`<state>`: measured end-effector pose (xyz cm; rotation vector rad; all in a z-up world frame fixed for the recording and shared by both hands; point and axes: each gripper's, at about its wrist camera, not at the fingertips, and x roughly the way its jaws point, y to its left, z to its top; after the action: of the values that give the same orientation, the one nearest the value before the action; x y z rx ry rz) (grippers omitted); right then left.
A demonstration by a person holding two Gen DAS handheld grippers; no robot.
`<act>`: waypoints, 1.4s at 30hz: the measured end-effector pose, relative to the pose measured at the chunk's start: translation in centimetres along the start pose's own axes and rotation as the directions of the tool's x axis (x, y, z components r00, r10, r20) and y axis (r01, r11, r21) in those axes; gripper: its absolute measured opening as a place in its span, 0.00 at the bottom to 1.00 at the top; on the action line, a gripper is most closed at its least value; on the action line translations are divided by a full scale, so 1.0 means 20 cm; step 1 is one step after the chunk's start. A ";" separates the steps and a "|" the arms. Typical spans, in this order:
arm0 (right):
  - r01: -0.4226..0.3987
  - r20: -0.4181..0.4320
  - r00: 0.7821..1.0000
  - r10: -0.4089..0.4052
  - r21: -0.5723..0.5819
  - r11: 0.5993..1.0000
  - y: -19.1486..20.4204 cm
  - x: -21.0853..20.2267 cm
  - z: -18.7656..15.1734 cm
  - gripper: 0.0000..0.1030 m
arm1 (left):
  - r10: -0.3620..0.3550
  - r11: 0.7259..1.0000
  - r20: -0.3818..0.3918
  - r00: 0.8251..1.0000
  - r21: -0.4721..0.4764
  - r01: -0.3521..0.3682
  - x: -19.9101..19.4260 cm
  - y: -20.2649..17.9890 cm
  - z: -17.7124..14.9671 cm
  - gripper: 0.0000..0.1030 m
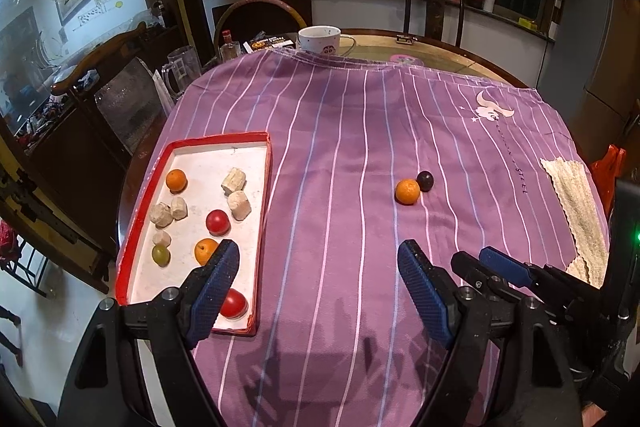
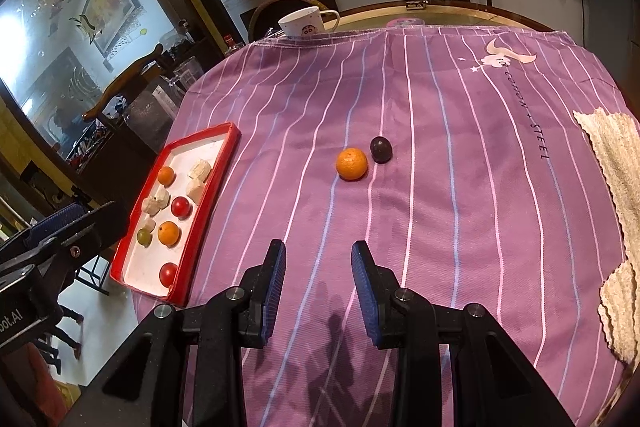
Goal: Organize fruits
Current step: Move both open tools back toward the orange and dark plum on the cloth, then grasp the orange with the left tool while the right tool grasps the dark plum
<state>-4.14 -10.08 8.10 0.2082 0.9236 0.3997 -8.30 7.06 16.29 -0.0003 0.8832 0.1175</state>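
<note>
An orange [image 1: 407,191] [image 2: 351,163] and a dark plum [image 1: 425,181] [image 2: 380,149] lie side by side on the purple striped cloth. A red-rimmed white tray [image 1: 140,211] [image 2: 200,203] at the left holds two oranges, two red fruits, a green grape [image 1: 160,254] and several pale chunks. My left gripper [image 1: 318,259] is open and empty, its left finger over the tray's near end. My right gripper [image 2: 318,259] is open and empty, short of the orange; it also shows in the left wrist view [image 1: 496,261].
A white mug [image 1: 319,40] [image 2: 303,21] stands at the cloth's far edge. A beige towel [image 1: 576,203] [image 2: 616,195] lies at the right. Glassware and a small bottle [image 1: 229,45] stand at the far left. Chairs ring the round table.
</note>
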 end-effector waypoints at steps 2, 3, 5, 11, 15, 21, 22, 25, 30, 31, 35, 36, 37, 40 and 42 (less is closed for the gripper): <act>0.002 -0.010 1.000 -0.002 0.007 1.000 -0.01 0.02 0.00 0.37 | -0.005 1.000 -0.014 1.000 -0.003 0.005 0.03 0.00 0.00 0.79; 0.003 -0.015 1.000 -0.003 0.011 1.000 -0.02 0.03 0.00 0.37 | -0.010 1.000 -0.027 1.000 -0.007 0.009 0.05 0.01 0.00 0.79; 0.008 -0.027 1.000 -0.007 0.021 1.000 -0.04 0.06 0.00 0.37 | -0.017 1.000 -0.049 0.999 -0.015 0.017 0.10 0.01 -0.01 0.78; 0.038 -0.069 0.997 -0.034 0.064 0.997 -0.13 0.15 0.04 0.37 | -0.048 0.998 -0.114 0.992 -0.048 0.043 0.24 0.05 -0.04 0.78; 0.064 -0.058 0.997 -0.059 0.083 0.994 -0.21 0.22 0.15 0.37 | -0.079 0.995 -0.152 0.985 -0.065 0.070 0.34 0.07 -0.06 0.79; 0.070 -0.060 0.996 -0.064 0.103 0.992 -0.30 0.40 0.38 0.37 | -0.115 0.992 -0.194 0.974 -0.077 0.102 0.46 0.09 -0.10 0.79; 0.067 -0.062 0.996 -0.060 0.117 0.991 -0.32 0.44 0.42 0.37 | -0.117 0.992 -0.201 0.973 -0.077 0.104 0.48 0.09 -0.10 0.79; 0.066 -0.077 0.995 -0.056 0.139 0.988 -0.36 0.54 0.50 0.37 | -0.120 0.991 -0.226 0.967 -0.085 0.103 0.53 0.10 -0.12 0.79; 0.065 -0.146 0.988 -0.045 0.131 0.989 -0.37 0.72 0.54 0.37 | -0.122 0.990 -0.246 0.962 -0.095 0.101 0.59 0.12 -0.13 0.79; 0.063 -0.162 0.986 -0.043 0.124 0.990 -0.36 0.75 0.53 0.37 | -0.124 0.990 -0.246 0.961 -0.097 0.103 0.59 0.12 -0.13 0.79; 0.079 -0.158 0.985 -0.068 0.067 0.995 -0.32 0.78 0.49 0.36 | -0.129 0.990 -0.253 0.959 -0.092 0.109 0.62 0.09 -0.11 0.79; 0.077 -0.157 0.985 -0.066 0.063 0.995 -0.32 0.77 0.49 0.34 | -0.136 0.989 -0.257 0.957 -0.090 0.116 0.64 0.08 -0.10 0.79; 0.074 -0.156 0.986 -0.063 0.066 0.995 -0.33 0.77 0.49 0.32 | -0.140 0.989 -0.259 0.956 -0.088 0.121 0.64 0.08 -0.09 0.79; 0.068 -0.139 0.989 -0.055 0.088 0.994 -0.37 0.72 0.48 0.28 | -0.167 0.985 -0.253 0.953 -0.074 0.154 0.67 0.02 -0.04 0.78; 0.065 -0.120 0.991 -0.053 0.097 0.993 -0.39 0.65 0.47 0.28 | -0.188 0.982 -0.256 0.948 -0.047 0.182 0.72 -0.03 0.01 0.78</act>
<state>12.31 -11.81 1.40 0.2511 1.0641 0.3131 0.90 7.87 5.30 -0.1220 1.1390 -0.0504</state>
